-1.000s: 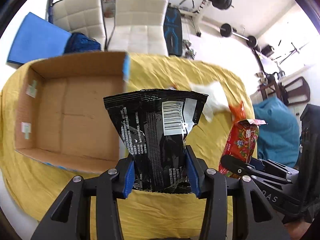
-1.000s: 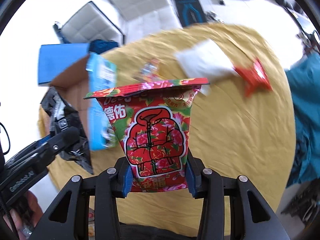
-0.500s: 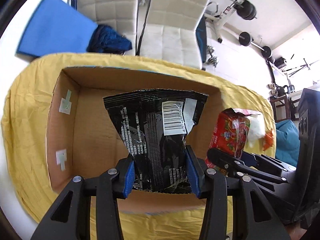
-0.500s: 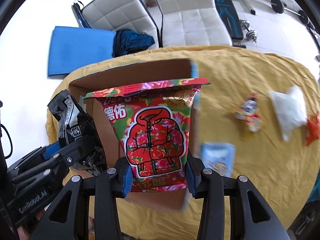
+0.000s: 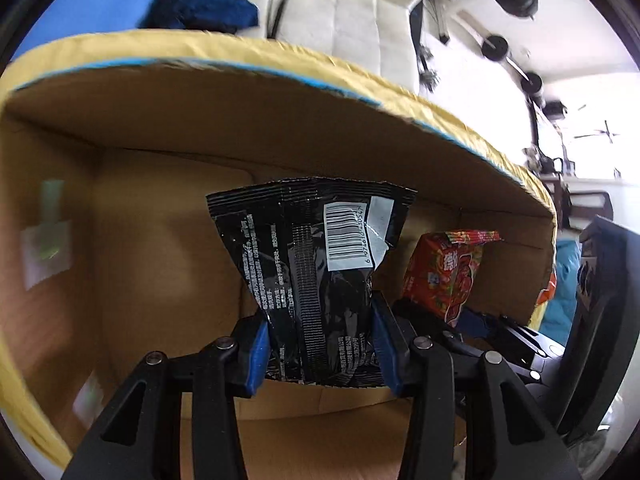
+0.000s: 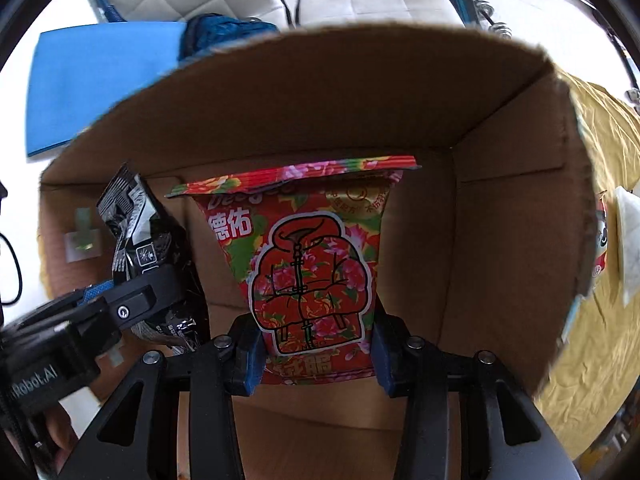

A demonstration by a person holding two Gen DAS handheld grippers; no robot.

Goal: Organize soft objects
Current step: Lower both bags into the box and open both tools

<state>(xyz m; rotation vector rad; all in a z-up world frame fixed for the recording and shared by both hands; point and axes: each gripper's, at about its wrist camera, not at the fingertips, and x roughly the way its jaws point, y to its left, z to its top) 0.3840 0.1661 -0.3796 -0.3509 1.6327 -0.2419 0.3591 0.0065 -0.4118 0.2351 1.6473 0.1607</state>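
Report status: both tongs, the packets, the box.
Left tongs shut on black packet. Right tongs shut on red floral packet. Both held inside cardboard box, side by side, unreleased. Nothing in the way.

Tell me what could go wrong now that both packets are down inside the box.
1. The black packet and red floral packet hang close together, so the left gripper and right gripper may bump on release.
2. Each packet is pinched only at its bottom edge; dropped upright, it may topple against the cardboard box wall.
3. The right gripper sits near the box's side wall and might snag it when pulling out.
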